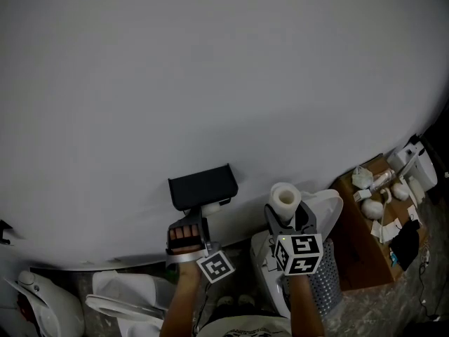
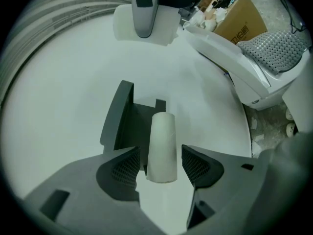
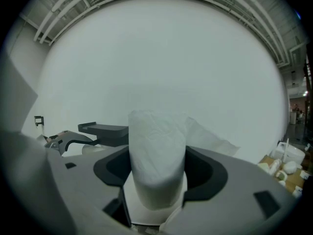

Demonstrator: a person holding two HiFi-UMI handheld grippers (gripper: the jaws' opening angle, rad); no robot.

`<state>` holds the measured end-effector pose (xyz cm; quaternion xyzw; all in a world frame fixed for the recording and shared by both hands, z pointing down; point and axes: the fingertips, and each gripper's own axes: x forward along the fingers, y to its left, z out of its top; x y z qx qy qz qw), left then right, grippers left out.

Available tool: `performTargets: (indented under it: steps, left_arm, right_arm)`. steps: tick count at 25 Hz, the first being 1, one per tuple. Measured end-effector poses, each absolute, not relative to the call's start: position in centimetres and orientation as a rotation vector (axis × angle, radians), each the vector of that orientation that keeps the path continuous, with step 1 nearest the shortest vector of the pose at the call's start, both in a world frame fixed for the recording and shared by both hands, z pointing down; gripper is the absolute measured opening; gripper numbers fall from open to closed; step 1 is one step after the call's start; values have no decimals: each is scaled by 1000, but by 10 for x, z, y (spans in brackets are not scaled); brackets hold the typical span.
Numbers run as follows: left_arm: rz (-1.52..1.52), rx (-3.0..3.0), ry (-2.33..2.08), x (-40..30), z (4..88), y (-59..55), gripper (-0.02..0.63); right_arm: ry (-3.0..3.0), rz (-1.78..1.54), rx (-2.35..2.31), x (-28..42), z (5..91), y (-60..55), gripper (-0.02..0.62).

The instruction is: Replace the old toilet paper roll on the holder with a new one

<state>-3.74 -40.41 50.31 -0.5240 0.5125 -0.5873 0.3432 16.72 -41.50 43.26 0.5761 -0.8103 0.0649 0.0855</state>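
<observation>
Two left gripper (image 2: 161, 166) jaws stand apart, flanking the empty tube (image 2: 162, 141) on the holder (image 2: 121, 119), its length along their gap; right gripper (image 3: 157, 175) clamps the fresh roll (image 3: 156, 146).

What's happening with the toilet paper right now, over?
Left gripper open, fingers either side of old tube at the holder, not pinching. Right gripper shut on new roll. Nothing blocking the holder.

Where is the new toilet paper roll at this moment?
Head view, right of centre: the new roll stands upright in the right gripper's jaws, right of the black wall holder.
</observation>
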Motion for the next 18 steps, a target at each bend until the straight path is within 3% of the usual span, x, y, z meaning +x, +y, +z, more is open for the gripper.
performTargets:
  steps: [18]
  left_arm:
    - [-1473,-1374,1286,-5,507,-433,206]
  right_arm:
    - [-2353,240,1803,211,439,-424,301]
